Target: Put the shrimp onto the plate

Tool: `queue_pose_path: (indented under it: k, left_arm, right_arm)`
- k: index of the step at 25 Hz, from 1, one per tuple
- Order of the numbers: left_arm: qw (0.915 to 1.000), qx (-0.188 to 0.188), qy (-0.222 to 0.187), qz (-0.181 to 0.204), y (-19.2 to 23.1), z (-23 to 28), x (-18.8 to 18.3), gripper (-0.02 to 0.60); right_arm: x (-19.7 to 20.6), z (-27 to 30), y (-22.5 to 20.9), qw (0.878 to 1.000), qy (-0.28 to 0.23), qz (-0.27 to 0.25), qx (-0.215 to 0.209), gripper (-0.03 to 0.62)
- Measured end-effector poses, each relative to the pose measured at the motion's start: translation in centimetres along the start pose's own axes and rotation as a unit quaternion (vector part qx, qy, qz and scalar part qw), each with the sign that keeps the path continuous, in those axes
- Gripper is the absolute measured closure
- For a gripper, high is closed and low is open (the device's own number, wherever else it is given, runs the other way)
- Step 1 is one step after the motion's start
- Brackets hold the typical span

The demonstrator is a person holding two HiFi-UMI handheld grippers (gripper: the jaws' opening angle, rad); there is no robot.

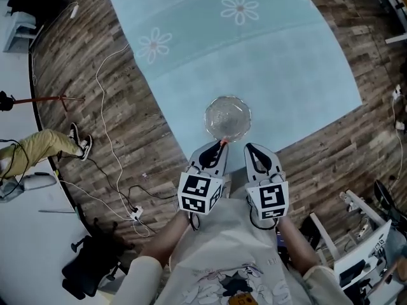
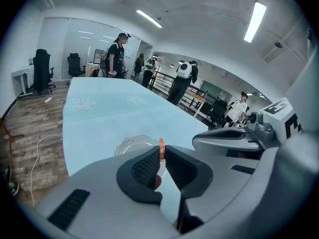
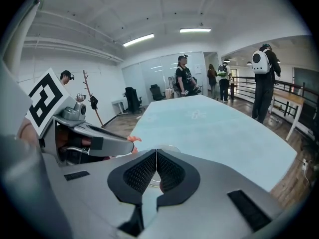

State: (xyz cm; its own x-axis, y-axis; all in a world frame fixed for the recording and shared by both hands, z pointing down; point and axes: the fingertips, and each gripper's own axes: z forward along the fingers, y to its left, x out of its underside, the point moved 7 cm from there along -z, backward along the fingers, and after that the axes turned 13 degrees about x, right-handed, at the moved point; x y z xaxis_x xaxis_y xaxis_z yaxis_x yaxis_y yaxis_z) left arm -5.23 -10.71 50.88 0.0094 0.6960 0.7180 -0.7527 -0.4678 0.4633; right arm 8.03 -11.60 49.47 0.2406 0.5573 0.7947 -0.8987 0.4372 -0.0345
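A clear glass plate (image 1: pixel 227 117) sits near the front edge of the light blue tablecloth (image 1: pixel 254 49). My left gripper (image 1: pixel 220 147) hovers just short of the plate's near rim, shut on a small orange shrimp (image 1: pixel 224 142). In the left gripper view the shrimp (image 2: pixel 161 149) stands pinched between the jaws, with the plate (image 2: pixel 134 144) just beyond. My right gripper (image 1: pixel 250 149) is beside it, shut with nothing held. In the right gripper view its jaws (image 3: pixel 156 152) meet, and the shrimp (image 3: pixel 132 139) shows at the left gripper's tip.
Wood floor (image 1: pixel 89 75) with white cables (image 1: pixel 105 126) surrounds the table. A person's leg (image 1: pixel 44 143) lies at the left and a black chair (image 1: pixel 89 262) at the lower left. Several people (image 2: pixel 117 56) stand at the table's far end.
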Motion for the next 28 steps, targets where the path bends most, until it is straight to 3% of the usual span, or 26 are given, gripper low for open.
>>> queue_pose_path:
  k: [28]
  left_arm:
    - [0.9931, -0.03, 0.108, -0.035, 5.6, 9.4, 3.1, 0.541]
  right_arm:
    - [0.5, 4.4, -1.1, 1.0, 0.02, 0.007, 0.0, 0.571]
